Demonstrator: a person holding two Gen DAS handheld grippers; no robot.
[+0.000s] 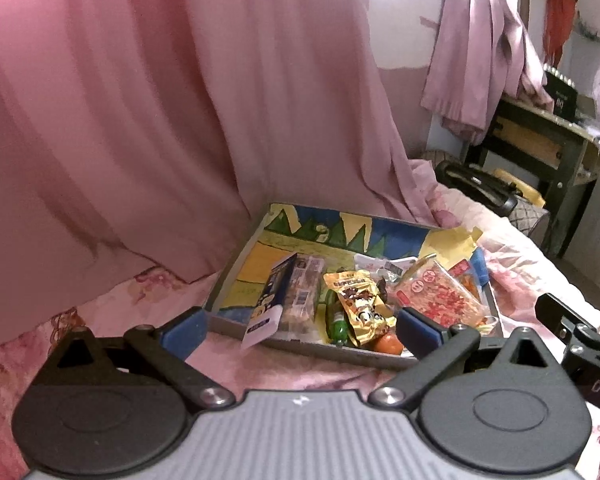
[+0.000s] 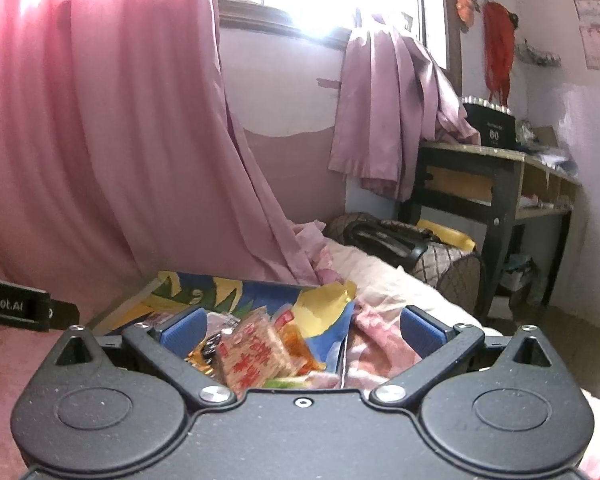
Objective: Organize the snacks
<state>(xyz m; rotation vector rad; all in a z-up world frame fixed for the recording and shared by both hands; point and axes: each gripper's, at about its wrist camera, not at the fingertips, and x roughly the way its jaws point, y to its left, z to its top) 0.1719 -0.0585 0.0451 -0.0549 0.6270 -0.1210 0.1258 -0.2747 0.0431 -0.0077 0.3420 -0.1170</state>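
Both hand-held grippers, left (image 1: 300,326) and right (image 2: 302,330), hang released, tilted down over the snack tray (image 1: 236,256).

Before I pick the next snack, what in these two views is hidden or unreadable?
- Tray near edge, right wrist view: hidden behind the right gripper body.
- Orange item, left wrist view: partly hidden by the gold packet and a fingertip.
- Green bottle: mostly under the gold packet.
- Print on the red-and-white packet: blurred.
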